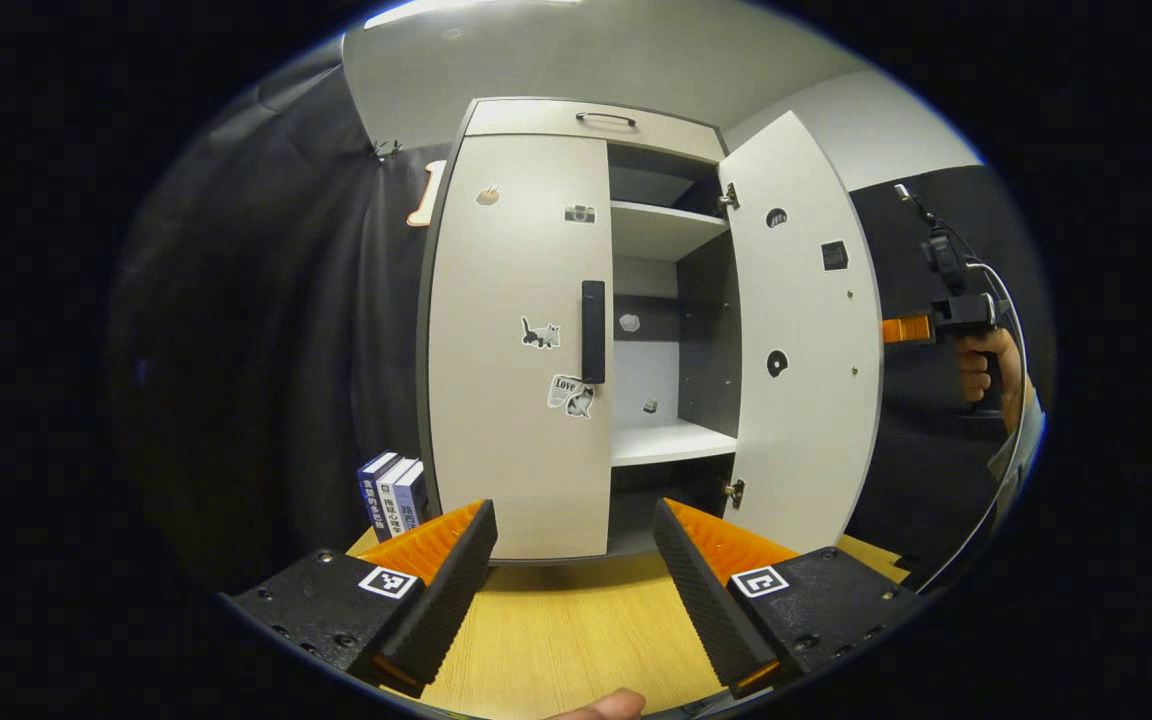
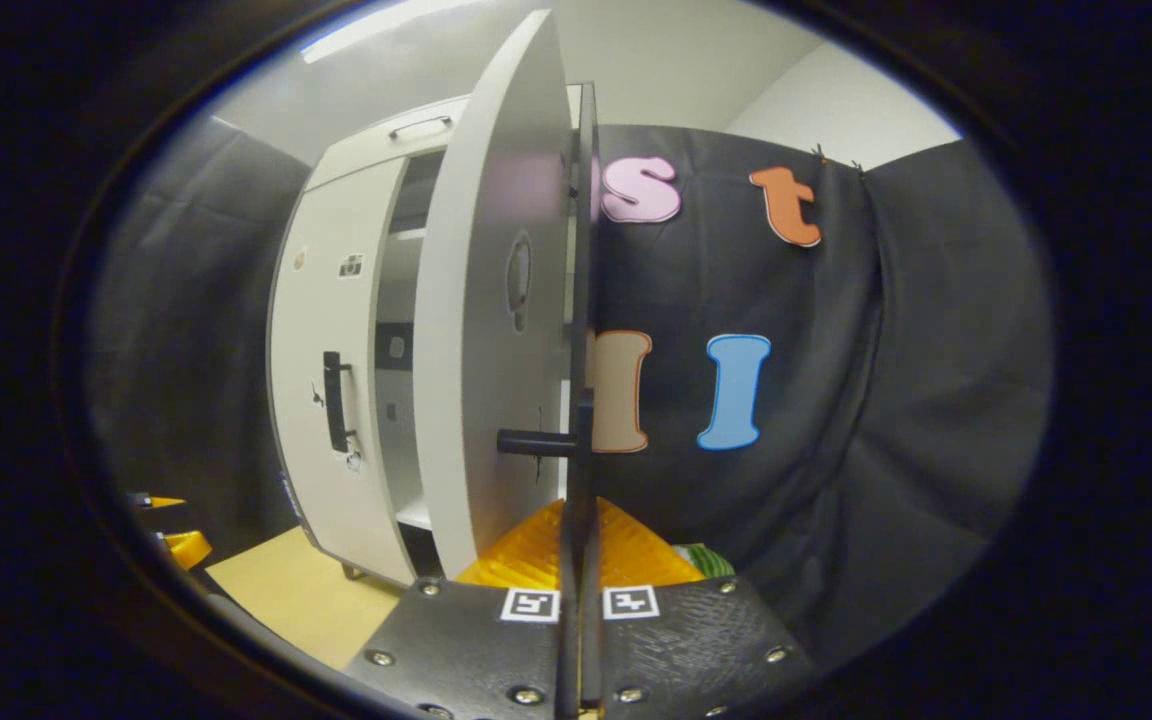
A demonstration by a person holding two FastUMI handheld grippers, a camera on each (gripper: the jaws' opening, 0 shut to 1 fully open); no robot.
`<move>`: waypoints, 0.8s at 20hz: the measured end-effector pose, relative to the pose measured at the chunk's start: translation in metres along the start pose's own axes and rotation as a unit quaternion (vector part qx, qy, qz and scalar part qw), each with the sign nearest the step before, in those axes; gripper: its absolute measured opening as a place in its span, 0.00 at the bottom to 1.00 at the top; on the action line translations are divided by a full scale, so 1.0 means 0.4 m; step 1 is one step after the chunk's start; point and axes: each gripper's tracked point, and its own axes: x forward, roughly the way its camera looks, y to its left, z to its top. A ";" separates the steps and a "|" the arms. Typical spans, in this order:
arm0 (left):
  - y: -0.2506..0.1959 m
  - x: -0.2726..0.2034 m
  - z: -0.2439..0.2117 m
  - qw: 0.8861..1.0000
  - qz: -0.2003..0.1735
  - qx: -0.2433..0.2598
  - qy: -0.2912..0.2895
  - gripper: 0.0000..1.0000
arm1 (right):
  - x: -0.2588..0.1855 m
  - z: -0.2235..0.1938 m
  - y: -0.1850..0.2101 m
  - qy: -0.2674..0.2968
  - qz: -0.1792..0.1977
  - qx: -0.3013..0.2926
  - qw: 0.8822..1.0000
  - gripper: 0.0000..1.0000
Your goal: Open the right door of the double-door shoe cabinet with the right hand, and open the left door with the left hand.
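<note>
The pale shoe cabinet (image 1: 591,118) stands on a wooden table (image 1: 556,630). Its left door (image 1: 521,350) is closed, with a black vertical handle (image 1: 592,330) at its inner edge. The right door (image 1: 806,330) is swung wide open, so the shelves (image 1: 666,440) show. My left gripper (image 1: 576,520) is open and low in front of the cabinet, apart from the left door. My right gripper (image 2: 579,530) is shut on the right door (image 2: 496,300) at its free edge, just below a black stub (image 2: 536,442). In the left gripper view, the right gripper (image 1: 906,329) and the hand (image 1: 986,365) holding it show past the open door.
A few upright books (image 1: 394,490) stand on the table left of the cabinet. Black cloth hangs behind and on both sides. A small green thing (image 2: 701,558) lies low beyond the right door. A drawer with a handle (image 1: 606,118) tops the cabinet.
</note>
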 end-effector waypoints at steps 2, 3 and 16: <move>0.011 0.001 -0.001 1.000 0.008 -0.009 -0.001 0.98 | -0.003 -0.001 0.004 -0.002 0.001 0.014 1.000 0.02; 0.018 0.005 0.001 1.000 0.011 -0.013 -0.001 0.98 | -0.004 -0.004 0.007 -0.002 0.003 0.016 1.000 0.02; 0.097 0.095 0.044 0.999 0.043 -0.006 0.003 0.98 | -0.298 -0.019 0.000 -0.069 -0.055 0.066 0.994 1.00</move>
